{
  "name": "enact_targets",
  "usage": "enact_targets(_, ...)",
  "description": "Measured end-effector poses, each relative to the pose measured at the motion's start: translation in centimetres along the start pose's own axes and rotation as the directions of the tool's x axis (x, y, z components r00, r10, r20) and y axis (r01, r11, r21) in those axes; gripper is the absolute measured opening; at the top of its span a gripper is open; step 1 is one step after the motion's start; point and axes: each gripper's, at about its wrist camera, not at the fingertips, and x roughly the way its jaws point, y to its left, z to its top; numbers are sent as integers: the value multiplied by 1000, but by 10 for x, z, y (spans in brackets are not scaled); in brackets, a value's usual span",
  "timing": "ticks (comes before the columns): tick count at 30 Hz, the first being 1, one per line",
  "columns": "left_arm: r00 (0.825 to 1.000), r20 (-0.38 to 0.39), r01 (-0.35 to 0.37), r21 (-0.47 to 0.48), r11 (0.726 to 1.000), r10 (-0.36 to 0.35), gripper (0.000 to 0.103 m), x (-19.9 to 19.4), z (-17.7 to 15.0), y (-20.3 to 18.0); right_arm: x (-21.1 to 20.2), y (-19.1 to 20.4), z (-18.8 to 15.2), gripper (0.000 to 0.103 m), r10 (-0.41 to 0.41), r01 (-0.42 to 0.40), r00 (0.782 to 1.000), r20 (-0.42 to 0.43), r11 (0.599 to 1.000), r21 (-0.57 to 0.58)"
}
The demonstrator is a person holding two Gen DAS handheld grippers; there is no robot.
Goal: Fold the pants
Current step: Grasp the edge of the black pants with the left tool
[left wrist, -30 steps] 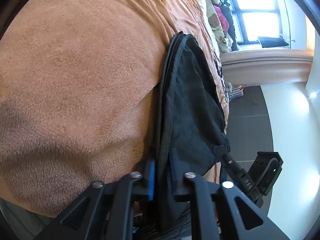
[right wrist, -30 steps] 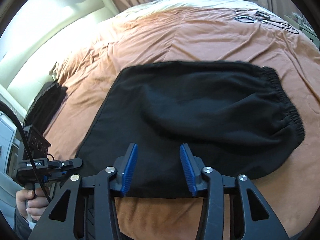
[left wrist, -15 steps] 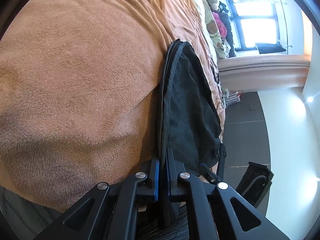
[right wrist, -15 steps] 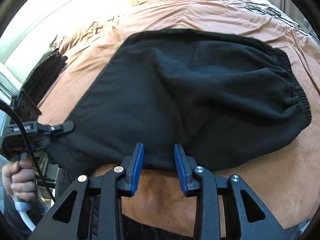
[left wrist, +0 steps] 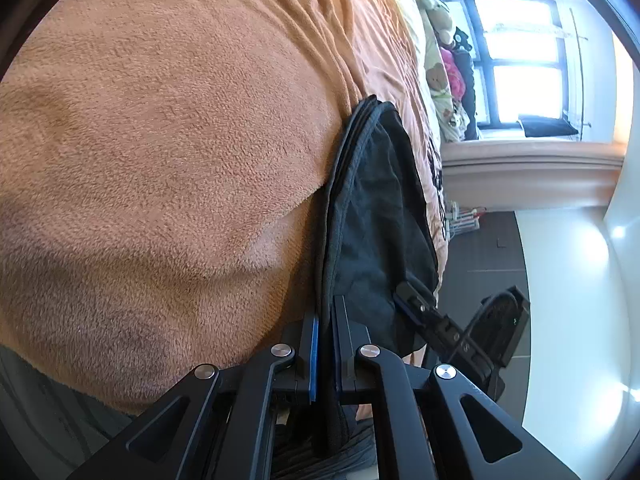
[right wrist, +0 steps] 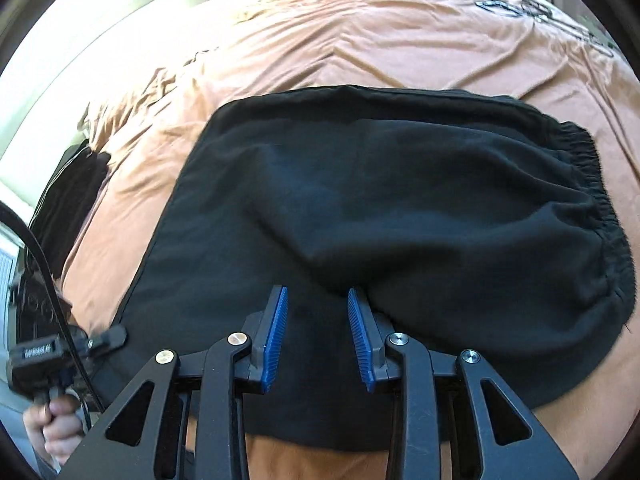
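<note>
We see a rumpled orange blanket (right wrist: 360, 40) covering the bed, with stuffed toys (left wrist: 438, 76) piled at its far edge below a bright window (left wrist: 516, 60); dark floor tiles (left wrist: 492, 248) show beyond it.

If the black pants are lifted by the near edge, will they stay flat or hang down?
The black pants will likely droop: the cloth already lies in soft folds. The left tongs pinch several thin layers at one edge, so the rest probably sags. They seem light and unlikely to slip on the fuzzy orange blanket.
</note>
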Motion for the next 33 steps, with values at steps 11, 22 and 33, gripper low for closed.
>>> enact_targets(11,1000,7,-23,-51,998,23,5,-3,1,4,37,-9,56,29,-44,44,999,-10,998,34)
enact_targets(22,999,13,-44,-74,996,45,5,-5,0,5,63,-17,92,22,-79,80,997,-13,996,49)
enact_targets(33,999,9,-49,-55,997,50,6,-3,2,3,65,-7,111,21,-104,104,994,16,994,18)
